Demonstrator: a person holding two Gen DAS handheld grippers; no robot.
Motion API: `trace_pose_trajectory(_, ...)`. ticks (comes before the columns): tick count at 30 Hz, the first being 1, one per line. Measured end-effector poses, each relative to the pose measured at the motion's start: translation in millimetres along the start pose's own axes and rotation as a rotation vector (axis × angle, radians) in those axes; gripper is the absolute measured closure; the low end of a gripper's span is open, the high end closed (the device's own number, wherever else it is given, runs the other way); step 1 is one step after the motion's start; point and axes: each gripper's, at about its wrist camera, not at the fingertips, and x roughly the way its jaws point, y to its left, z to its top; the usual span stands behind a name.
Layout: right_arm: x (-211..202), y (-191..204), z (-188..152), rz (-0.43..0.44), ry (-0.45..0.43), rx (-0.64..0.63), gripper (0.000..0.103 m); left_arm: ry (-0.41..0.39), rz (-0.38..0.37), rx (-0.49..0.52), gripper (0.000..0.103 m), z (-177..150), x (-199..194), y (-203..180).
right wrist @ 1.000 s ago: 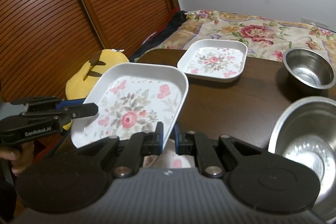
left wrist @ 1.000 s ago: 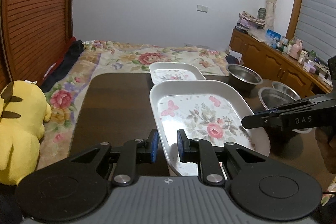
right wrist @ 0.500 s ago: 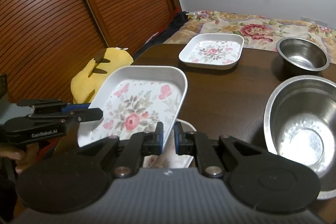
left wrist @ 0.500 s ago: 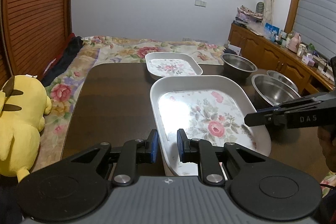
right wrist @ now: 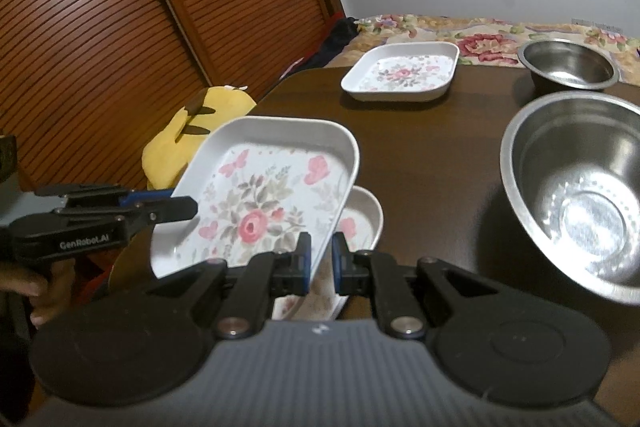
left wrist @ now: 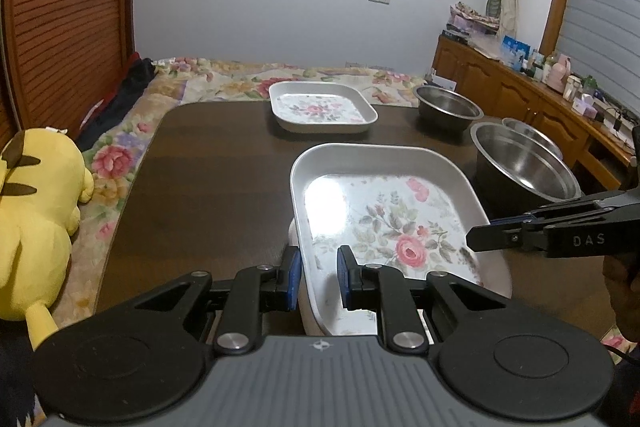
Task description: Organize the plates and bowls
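The floral plate [left wrist: 384,223] is pinched at opposite rims by left gripper [left wrist: 318,277] and right gripper [right wrist: 320,263], above another plate [right wrist: 360,227] near the table [left wrist: 208,179] edge.

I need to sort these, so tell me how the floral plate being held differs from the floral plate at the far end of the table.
The held plate is off the table and tilted, both grippers clamping its rim; the far plate lies flat and untouched. The held plate hangs over another plate; nothing shows under the far plate. Both are white, rounded-rectangular, with a pink rose print.
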Motion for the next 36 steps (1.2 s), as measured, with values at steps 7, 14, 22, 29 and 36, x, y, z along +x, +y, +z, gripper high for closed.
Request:
trace_pose_trajectory(7, -4, 6, -9, -0.038, -0.032, -0.034, 0.091, 0.033, 0.015, 0.026, 0.083, -7, 13, -5)
trace_pose_trajectory(14, 4, 24, -27, -0.162, -0.112, -0.155, 0.091, 0.042, 0.039, 0.042, 0.083, -9, 22, -3)
trace_pose_trajectory(22, 5, 22, -39, -0.179, -0.153, -0.150, 0.090, 0.030, 0.037, 0.046, 0.083, -14, 22, -2)
trace_pose_trajectory(29, 7, 22, -43, -0.192, -0.171, -0.155, 0.087, 0.060, 0.044, 0.038, 0.083, -18, 29, -1)
trace_pose_trajectory(36, 9, 25, -49, -0.190, -0.186, -0.171, 0.087, 0.054, 0.039, 0.019, 0.083, -20, 28, 3)
